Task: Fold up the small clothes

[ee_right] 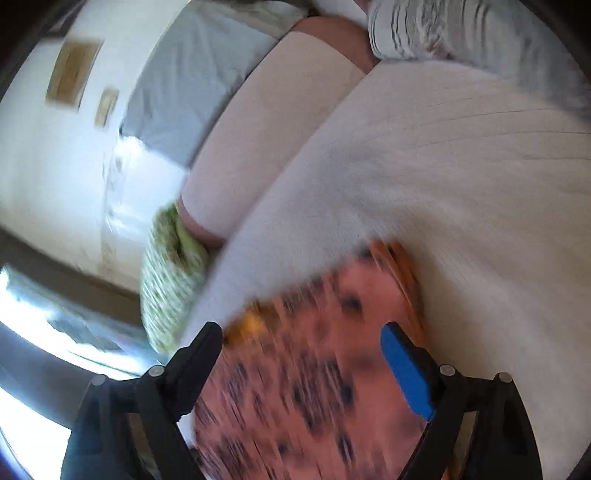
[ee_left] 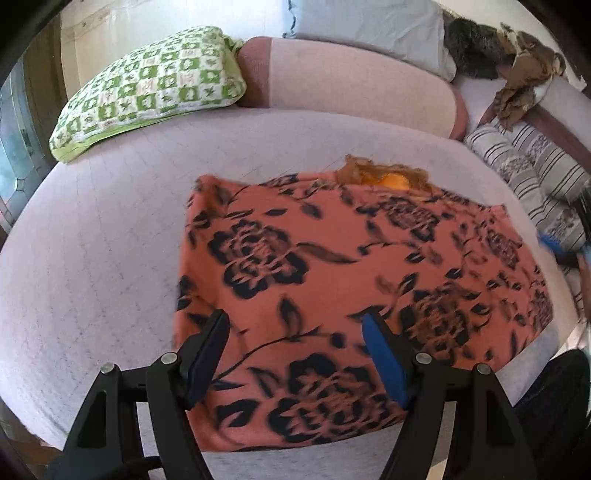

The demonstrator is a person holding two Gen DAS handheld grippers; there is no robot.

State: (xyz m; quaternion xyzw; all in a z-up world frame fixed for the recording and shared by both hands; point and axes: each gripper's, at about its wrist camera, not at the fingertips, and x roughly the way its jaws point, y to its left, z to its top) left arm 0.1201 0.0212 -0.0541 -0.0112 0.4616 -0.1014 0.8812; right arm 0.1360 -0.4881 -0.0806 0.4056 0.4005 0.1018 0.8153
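A salmon-orange garment with black flowers point(ee_left: 351, 280) lies folded flat on the pale grey bed cover point(ee_left: 103, 251). An orange and brown lining point(ee_left: 388, 177) shows at its far edge. My left gripper point(ee_left: 295, 325) is open and empty just above the garment's near part. My right gripper point(ee_right: 303, 336) is open and empty over the same garment point(ee_right: 314, 373), which is blurred by motion in the right wrist view. Its blue pad point(ee_left: 554, 243) also shows at the right edge of the left wrist view.
A green checked pillow point(ee_left: 155, 85) lies at the far left. A pink bolster point(ee_left: 351, 81) and a grey pillow point(ee_left: 369, 26) lie behind. Striped cushions point(ee_left: 535, 173) and a brown heap of cloth point(ee_left: 517, 74) lie at the far right.
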